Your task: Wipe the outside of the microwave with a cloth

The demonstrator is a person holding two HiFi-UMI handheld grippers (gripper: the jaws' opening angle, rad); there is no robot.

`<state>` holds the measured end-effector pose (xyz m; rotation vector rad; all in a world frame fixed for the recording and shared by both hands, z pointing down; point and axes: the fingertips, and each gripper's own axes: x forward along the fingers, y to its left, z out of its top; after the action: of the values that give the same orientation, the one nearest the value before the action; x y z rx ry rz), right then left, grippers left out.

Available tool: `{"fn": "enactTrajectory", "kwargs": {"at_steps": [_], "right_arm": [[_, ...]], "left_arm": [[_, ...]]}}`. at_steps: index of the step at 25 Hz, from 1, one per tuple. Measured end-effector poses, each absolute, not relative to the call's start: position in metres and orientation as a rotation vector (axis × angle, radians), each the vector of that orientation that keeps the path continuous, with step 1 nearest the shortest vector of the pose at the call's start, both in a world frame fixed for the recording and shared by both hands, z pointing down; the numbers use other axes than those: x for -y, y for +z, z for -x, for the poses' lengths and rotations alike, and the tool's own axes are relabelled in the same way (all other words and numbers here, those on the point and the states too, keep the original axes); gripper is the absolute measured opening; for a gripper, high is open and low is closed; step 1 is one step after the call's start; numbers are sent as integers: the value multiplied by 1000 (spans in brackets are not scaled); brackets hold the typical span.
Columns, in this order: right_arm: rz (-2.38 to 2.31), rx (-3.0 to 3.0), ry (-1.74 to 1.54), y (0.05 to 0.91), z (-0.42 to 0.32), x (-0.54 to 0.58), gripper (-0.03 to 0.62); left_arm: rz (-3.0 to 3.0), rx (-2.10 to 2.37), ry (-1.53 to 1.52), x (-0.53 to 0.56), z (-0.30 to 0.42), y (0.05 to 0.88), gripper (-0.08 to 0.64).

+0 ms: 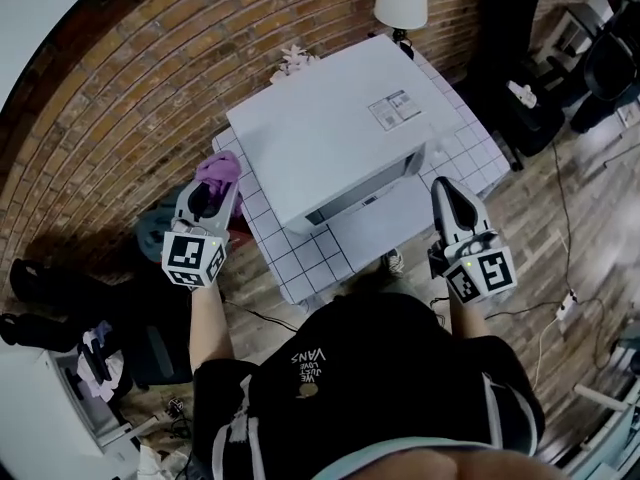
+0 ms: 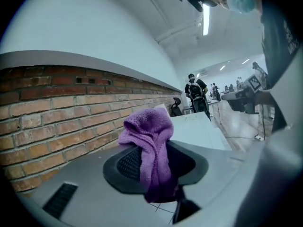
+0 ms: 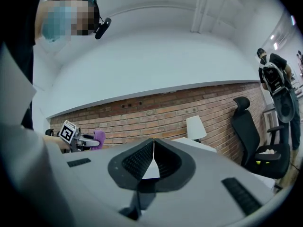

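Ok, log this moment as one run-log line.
left gripper: shut on purple cloth, left of microwave, not touching it | right gripper: shut, empty, near microwave's front | wipe: no contact now

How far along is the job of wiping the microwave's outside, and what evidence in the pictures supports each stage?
Done: the purple cloth has been picked up and is clamped in the left gripper. In hand: the cloth is held beside the left edge of the microwave, and no contact shows. Left: all the wiping. The right gripper is shut, empty and clear of the microwave.
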<state>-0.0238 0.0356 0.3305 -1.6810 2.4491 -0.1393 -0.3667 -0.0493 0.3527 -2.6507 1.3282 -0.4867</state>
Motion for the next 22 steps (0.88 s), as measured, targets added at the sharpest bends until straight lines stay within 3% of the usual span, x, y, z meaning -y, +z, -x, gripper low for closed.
{"fn": "enactTrajectory", "kwargs": {"at_steps": [22], "right_arm": [[1698,-2420,-227,349,-84,45,3]], "left_arm": [[2495,-1179,-1429,205,350,399,141]]}}
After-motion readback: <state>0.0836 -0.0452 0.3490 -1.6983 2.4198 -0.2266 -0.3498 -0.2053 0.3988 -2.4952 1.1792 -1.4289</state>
